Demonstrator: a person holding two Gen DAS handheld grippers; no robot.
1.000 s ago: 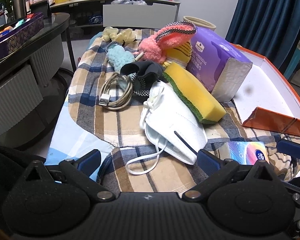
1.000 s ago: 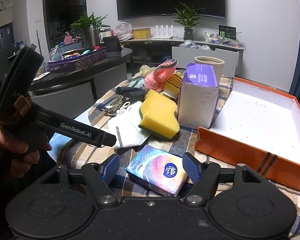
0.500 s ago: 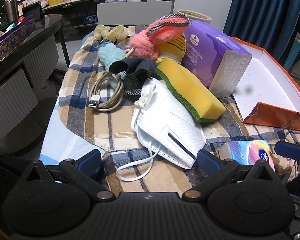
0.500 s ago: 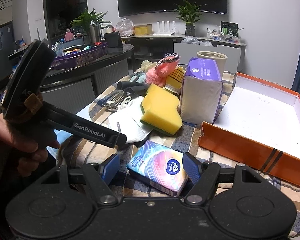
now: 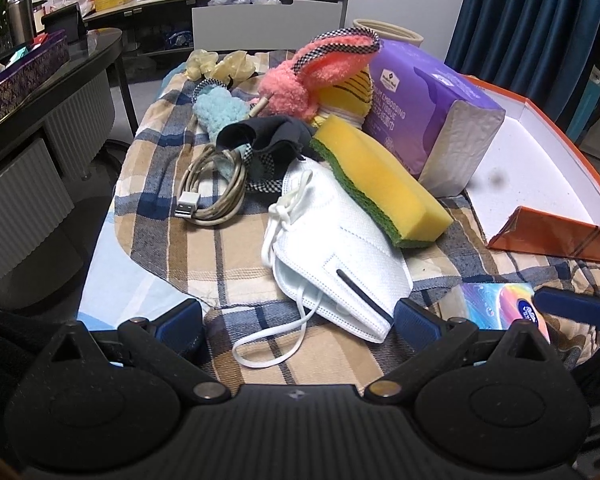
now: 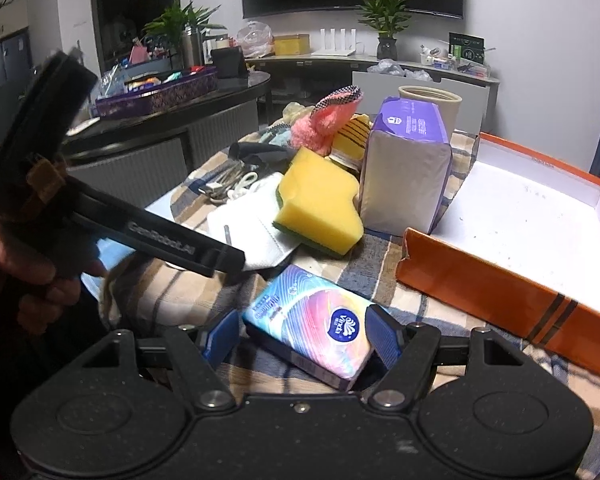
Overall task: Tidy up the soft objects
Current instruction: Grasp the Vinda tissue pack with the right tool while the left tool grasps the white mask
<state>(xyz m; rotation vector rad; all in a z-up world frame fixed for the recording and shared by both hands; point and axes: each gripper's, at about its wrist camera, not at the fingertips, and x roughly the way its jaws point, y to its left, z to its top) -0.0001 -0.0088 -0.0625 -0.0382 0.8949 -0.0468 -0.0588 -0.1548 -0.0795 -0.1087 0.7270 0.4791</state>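
Observation:
A colourful tissue pack point(image 6: 312, 330) lies on the plaid cloth between my right gripper's point(image 6: 304, 338) blue pads; the jaws have narrowed around it, and contact is unclear. It also shows in the left wrist view point(image 5: 500, 306). My left gripper point(image 5: 298, 322) is open and empty, its pads on either side of the near end of a white face mask point(image 5: 340, 268). Behind lie a yellow sponge point(image 5: 376, 180), a purple tissue package point(image 5: 432, 108), a pink plush slipper point(image 5: 308, 80), a black cloth point(image 5: 268, 136) and a blue fuzzy item point(image 5: 218, 110).
An open orange box with a white inside point(image 6: 532, 216) stands on the right. A coiled USB cable point(image 5: 216, 188) lies left of the mask. The left gripper's body point(image 6: 112, 216) crosses the right wrist view. A dark side table point(image 5: 40, 92) stands at the left.
My right gripper has moved forward around the tissue pack and its jaws have narrowed. My left gripper has moved forward toward the mask.

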